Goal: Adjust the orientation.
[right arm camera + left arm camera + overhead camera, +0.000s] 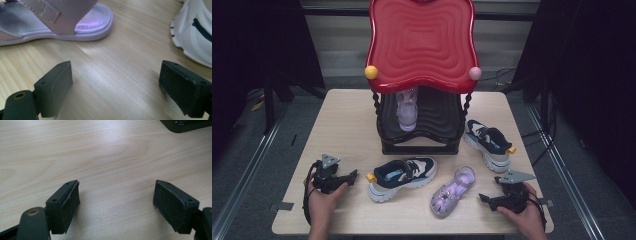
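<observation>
Holding our left tongs [353, 176] and right tongs [482, 197] wide open over the table [347, 125], we grip nothing. Our purple sandal [453, 191] lies just beside the right tongs, near the blue sneaker [402, 177].

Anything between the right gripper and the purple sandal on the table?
No. In the right gripper view, bare tabletop runs from the open right gripper to the sandal. The high view agrees.

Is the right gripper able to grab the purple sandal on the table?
Probably yes. The right gripper rests with jaws open beside the purple sandal, bare table between them and nothing blocking the way.
</observation>
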`<state>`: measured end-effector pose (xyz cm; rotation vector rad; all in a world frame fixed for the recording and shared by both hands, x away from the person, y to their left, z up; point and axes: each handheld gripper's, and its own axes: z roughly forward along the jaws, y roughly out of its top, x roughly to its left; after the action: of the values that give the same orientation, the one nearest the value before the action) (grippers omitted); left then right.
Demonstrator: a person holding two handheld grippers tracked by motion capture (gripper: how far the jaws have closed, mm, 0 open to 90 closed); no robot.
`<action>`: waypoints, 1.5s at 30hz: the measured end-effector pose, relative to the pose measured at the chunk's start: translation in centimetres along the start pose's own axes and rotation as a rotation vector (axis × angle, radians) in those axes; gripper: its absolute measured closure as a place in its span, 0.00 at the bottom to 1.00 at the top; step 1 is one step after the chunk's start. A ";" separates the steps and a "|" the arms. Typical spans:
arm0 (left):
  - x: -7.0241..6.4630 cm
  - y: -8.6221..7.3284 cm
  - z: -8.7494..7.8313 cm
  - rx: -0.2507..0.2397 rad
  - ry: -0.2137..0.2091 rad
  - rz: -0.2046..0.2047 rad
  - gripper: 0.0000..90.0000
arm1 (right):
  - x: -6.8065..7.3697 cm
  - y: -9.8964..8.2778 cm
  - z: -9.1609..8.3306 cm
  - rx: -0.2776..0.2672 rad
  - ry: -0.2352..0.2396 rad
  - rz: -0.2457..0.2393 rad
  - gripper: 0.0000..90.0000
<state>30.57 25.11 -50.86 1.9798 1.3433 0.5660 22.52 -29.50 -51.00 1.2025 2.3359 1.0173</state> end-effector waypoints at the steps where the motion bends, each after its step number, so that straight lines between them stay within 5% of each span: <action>1: 0.0 0.0 0.0 -0.001 0.002 0.001 0.23 | -0.1 0.0 0.0 -0.006 0.011 0.018 0.13; 6: -0.1 0.0 0.1 -0.001 -0.005 0.001 0.20 | -0.4 0.4 -0.2 -0.007 0.067 0.083 0.16; 14: -0.1 0.0 0.1 0.000 -0.006 0.002 0.20 | 1.5 2.3 0.3 -0.014 0.108 -0.043 0.20; 22: -0.1 0.0 0.1 0.000 -0.006 0.002 0.20 | 2.7 3.4 1.8 -0.008 0.151 -0.061 0.20; 27: -0.1 0.0 0.1 0.000 -0.005 0.003 0.20 | 3.1 3.9 2.2 -0.006 0.143 -0.080 0.23; 37: -0.1 0.0 0.1 0.000 -0.005 0.002 0.20 | 2.9 4.0 1.6 -0.053 0.132 -0.059 0.47; 45: -0.1 0.0 0.1 0.001 -0.006 0.003 0.20 | 2.9 3.8 1.5 -0.035 0.135 -0.057 0.53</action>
<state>30.62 24.99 -50.91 1.9826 1.3377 0.5609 23.80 -25.04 -49.22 1.0780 2.4282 1.1480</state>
